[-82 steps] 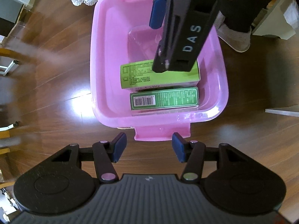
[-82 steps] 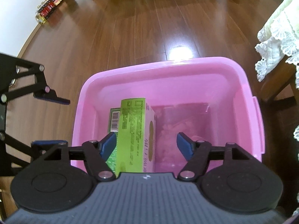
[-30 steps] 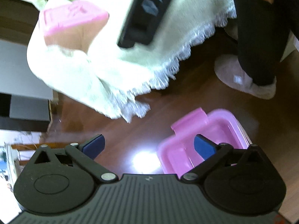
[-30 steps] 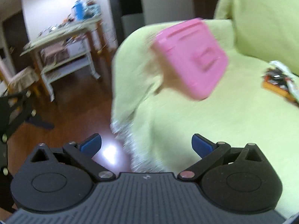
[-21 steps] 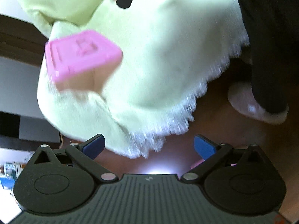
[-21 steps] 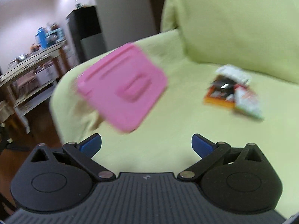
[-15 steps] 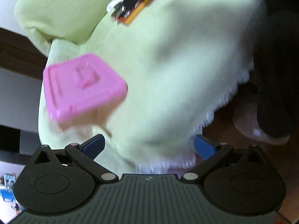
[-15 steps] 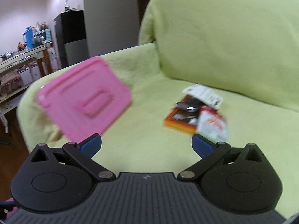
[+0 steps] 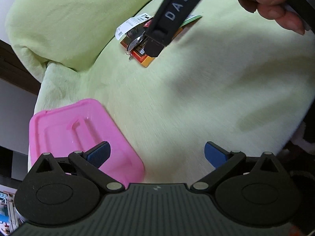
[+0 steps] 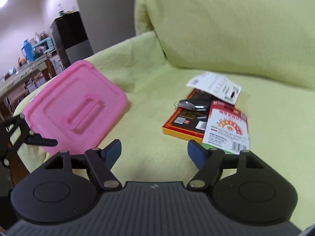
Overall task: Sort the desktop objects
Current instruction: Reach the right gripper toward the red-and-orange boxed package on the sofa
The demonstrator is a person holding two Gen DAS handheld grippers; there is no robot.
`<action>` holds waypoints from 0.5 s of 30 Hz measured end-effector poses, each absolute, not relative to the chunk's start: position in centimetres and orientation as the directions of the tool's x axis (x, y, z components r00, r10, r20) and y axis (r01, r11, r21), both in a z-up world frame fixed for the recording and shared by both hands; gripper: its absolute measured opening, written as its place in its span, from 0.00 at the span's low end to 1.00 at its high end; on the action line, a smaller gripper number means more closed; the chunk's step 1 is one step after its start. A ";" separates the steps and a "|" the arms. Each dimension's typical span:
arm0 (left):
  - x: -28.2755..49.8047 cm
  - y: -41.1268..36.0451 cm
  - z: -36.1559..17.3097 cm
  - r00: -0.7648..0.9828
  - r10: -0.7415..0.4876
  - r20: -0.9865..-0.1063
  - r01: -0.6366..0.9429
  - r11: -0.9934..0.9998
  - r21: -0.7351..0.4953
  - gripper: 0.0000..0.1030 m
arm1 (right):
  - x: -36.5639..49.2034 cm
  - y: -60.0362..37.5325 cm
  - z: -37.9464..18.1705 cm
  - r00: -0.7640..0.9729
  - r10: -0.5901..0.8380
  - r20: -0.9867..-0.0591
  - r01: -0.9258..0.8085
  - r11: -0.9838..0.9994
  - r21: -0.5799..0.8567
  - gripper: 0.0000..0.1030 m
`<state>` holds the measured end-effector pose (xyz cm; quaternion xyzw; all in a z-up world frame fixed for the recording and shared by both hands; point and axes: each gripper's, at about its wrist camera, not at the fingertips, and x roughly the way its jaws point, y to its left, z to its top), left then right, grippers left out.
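A small heap of packages lies on the seat of a green-covered sofa [image 10: 149,141], near the backrest. Lowest is an orange-edged flat box [image 10: 185,122], its long axis running from the near front toward the backrest. A red-and-white packet [image 10: 226,127] overlaps the box's right side, pointing much the same way, barcode end nearest the camera. A white card [image 10: 214,85] covers the far end, and a dark key fob [image 10: 194,104] with a metal ring lies across the box — the ring to the left.

Well apart, toward the armrest, a pink lid [image 10: 76,108] lies flat, its moulded handle ridge up.

The right gripper [image 10: 153,153] hangs just short of the heap, fingers spread wide, holding nothing. The left gripper [image 9: 156,155] is likewise wide open and empty — its left pad [image 9: 98,154] seems to sit over the lid's corner, though contact is unclear.
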<state>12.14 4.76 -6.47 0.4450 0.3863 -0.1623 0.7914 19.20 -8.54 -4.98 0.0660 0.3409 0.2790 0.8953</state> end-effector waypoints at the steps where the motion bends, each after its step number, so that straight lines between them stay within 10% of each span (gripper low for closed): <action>1: 12.7 4.8 -6.7 0.649 0.087 -0.756 0.600 0.553 0.578 0.99 | 20.0 -8.7 -5.3 0.595 0.554 -0.582 -0.446 0.831 0.333 0.65; 15: 19.7 2.3 -8.1 0.653 -0.071 -0.754 0.600 0.656 0.458 0.99 | 25.3 -11.9 -7.9 0.679 0.397 -0.617 -0.287 0.918 0.274 0.60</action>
